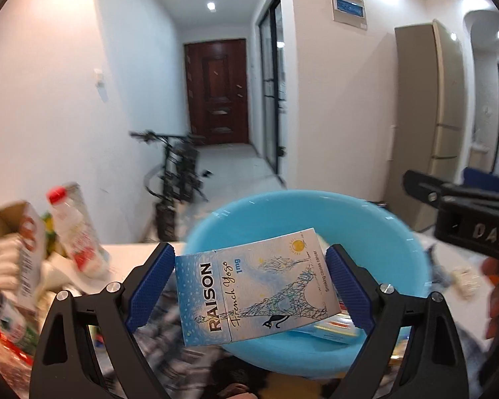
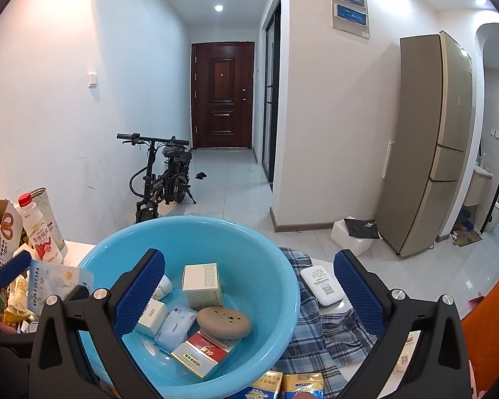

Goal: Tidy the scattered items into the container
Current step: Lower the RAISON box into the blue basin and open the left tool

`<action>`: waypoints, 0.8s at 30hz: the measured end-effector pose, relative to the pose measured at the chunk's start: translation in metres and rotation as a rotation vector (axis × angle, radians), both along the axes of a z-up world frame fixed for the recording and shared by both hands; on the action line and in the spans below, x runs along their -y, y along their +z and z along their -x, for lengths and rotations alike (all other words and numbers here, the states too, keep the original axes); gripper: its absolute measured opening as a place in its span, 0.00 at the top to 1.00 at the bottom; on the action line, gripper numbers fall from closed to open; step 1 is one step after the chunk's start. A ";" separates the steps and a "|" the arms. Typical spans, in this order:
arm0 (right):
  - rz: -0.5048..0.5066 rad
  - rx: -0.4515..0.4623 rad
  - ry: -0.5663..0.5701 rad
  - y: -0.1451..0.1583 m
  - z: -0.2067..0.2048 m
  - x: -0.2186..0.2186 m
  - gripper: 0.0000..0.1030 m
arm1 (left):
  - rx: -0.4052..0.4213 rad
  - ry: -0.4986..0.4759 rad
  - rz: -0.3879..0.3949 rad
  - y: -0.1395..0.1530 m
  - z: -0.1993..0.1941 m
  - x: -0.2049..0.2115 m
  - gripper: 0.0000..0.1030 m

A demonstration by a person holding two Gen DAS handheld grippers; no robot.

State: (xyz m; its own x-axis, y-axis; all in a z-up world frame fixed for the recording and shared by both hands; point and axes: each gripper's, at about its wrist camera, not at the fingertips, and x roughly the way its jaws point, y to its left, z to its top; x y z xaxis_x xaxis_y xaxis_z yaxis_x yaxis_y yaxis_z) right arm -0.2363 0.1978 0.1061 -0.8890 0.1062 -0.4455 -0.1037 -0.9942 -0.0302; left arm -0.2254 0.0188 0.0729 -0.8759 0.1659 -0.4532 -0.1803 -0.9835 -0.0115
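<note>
Left tool (image 1: pixel 249 286) gripping cigarette pack (image 1: pixel 252 286) (Raison), above blue basin (image 1: pixel 399 242)

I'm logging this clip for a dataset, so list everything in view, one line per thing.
Basin: one, light blue, centre of the table.
Raison pack: one, blue-white, held at the basin's left rim.
Items in basin: white box, two smaller white boxes, white pouch, tan oval object, red-white pack.
Plaid cloth: one, blue-grey, right of the basin.
White device: one, on the cloth.
Bottle: one, red cap, left.
Pretzel box: one, open, far left.
Bicycle: one, black, hallway.
Fridge: one, beige, right.
Door: one, brown, hallway end.
Left tool: shut on the pack.
Right tool: open above the basin.
</note>
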 end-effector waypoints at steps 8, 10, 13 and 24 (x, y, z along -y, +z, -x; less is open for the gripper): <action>-0.005 -0.016 0.007 0.006 -0.005 0.002 0.00 | 0.006 0.000 -0.026 0.000 0.000 0.003 0.12; -0.014 -0.024 0.012 0.008 -0.007 0.005 0.00 | 0.009 0.000 -0.027 -0.001 0.001 0.003 0.12; -0.027 -0.033 0.015 0.010 -0.010 0.010 0.00 | 0.012 -0.002 -0.021 -0.002 0.001 0.003 0.12; -0.019 -0.046 0.016 0.015 -0.014 0.010 0.00 | -0.018 -0.038 0.025 -0.006 -0.001 -0.009 0.00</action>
